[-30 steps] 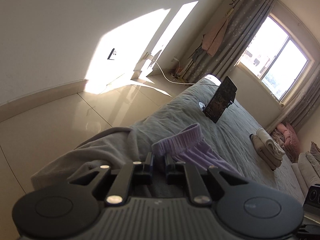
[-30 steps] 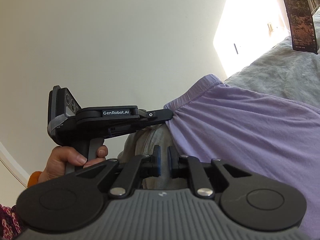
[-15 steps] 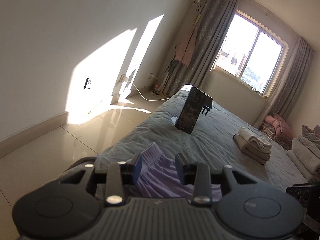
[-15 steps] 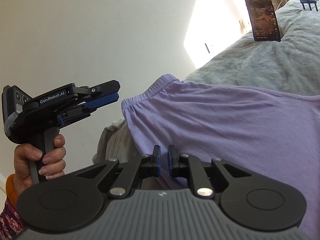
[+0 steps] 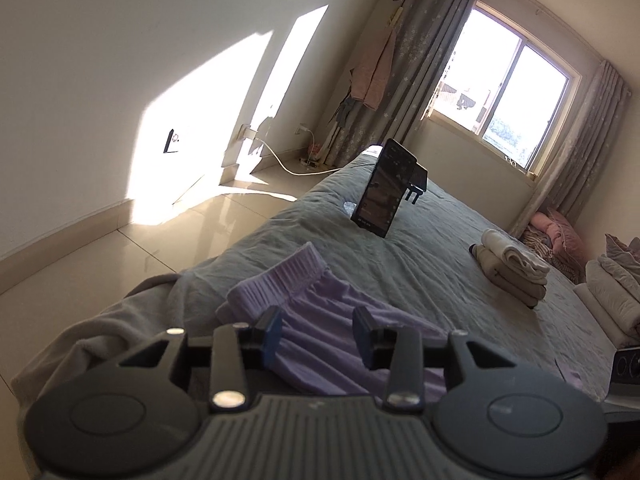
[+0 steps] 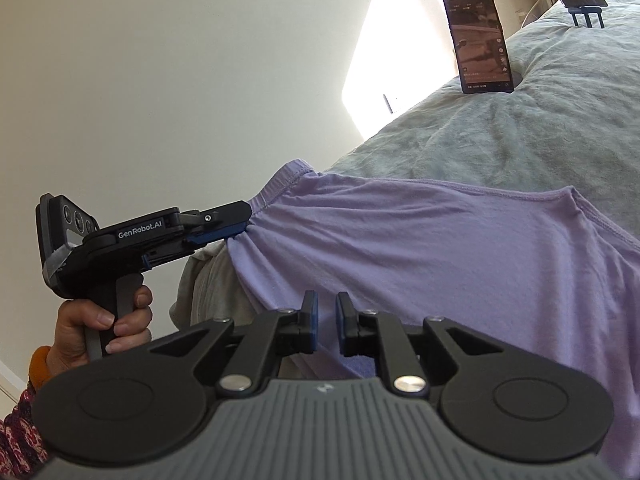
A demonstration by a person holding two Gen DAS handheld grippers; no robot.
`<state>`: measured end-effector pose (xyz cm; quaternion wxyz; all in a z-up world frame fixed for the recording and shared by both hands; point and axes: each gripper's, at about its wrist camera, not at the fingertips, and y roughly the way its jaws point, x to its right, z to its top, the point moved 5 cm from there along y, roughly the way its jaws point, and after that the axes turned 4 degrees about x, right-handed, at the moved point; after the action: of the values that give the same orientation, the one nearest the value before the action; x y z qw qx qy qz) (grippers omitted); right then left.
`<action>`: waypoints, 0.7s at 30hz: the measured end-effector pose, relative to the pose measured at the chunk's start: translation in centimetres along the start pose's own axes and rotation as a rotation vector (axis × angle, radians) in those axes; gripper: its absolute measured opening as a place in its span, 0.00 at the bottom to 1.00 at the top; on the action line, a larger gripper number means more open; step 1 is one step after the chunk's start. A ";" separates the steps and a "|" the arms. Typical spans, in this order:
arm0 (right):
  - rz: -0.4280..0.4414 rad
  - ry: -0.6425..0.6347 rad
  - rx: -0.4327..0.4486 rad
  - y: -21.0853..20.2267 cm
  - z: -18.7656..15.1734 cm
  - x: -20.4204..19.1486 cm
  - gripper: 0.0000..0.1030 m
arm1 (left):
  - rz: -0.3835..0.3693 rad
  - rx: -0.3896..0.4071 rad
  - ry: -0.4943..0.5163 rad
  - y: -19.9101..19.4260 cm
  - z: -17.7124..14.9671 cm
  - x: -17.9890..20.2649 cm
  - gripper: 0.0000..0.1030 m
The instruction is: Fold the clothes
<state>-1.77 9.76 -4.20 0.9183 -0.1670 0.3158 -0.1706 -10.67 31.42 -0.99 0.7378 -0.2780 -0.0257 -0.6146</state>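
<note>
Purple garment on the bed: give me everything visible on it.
The purple garment looks like soft, light lilac knit, with a gathered, ribbed elastic waistband and a stitched hem along its far edge. It lies spread and creased on the grey bedspread, near the bed's edge, its near part draped over beige fabric. The left gripper, jaws opening, straddles the cloth just behind the waistband without pinching it. The right gripper, jaws opening slightly, sits over the near edge; contact is unclear.

We found the garment [image 5: 320, 340] on the bed [image 5: 420, 280] directly ahead of the left gripper [image 5: 316, 334]; phone [image 5: 384, 188] farther ahead, folded stack [image 5: 512, 272] ahead-right.
</note>
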 end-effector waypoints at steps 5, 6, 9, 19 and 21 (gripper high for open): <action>-0.067 -0.018 0.023 -2.5 0.3 1.2 0.40 | -0.081 -0.024 0.064 0.5 -0.1 3.7 0.51; -0.092 -0.028 0.027 -3.1 0.3 1.5 0.40 | -0.100 -0.033 0.085 0.7 -0.3 4.6 0.52; -0.175 -0.038 0.031 -4.7 0.3 3.0 0.40 | -0.157 -0.064 0.146 1.2 -0.8 7.1 0.54; -0.401 0.034 0.057 -11.5 -0.3 8.6 0.40 | -0.344 -0.204 0.338 3.0 -3.7 14.3 0.54; -0.437 0.049 0.064 -13.0 -0.4 9.5 0.40 | -0.376 -0.236 0.362 3.6 -4.3 15.7 0.54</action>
<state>2.29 -5.79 -4.10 0.8565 -0.1980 0.2886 -0.3795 -4.87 15.85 -0.04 0.5660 -0.2382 0.1273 -0.7789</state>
